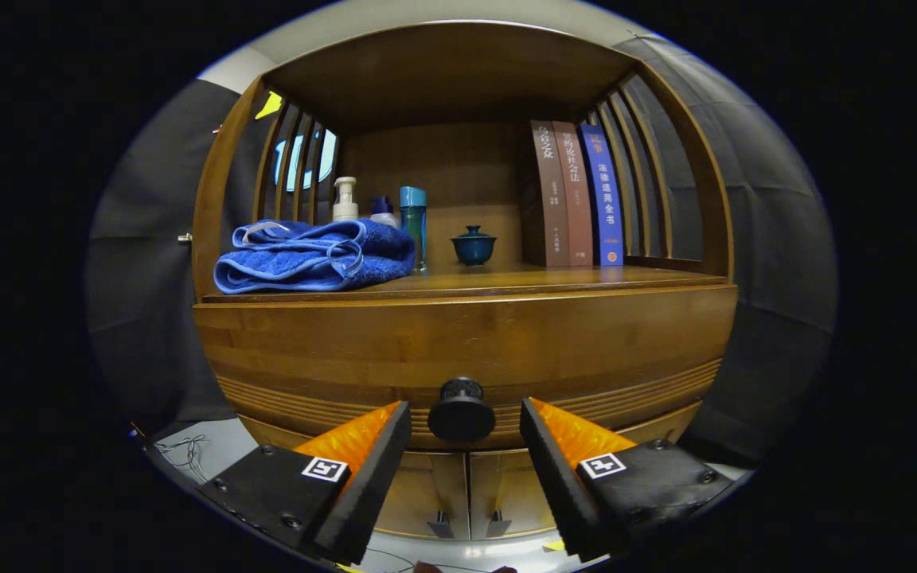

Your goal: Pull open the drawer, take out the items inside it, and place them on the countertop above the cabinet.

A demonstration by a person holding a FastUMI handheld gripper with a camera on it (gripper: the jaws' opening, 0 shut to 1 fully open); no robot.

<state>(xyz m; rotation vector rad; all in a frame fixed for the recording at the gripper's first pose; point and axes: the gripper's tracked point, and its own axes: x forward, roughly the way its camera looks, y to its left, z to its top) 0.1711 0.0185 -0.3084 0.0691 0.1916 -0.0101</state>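
Gripper view: gripper (465,414), 2 fingers apart and flanking the round drawer knob (461,411) without touching, drawer (458,350) shut beneath the countertop (554,278); risk judged: fingers closing off-centre slip off the knob, so the drawer stays closed.

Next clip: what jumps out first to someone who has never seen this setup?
The open tongs flank the dark round knob of the shut drawer, not yet pressing on it. Above, on the countertop, a folded blue towel lies at one end, three books stand at the other, with a small lidded cup between.
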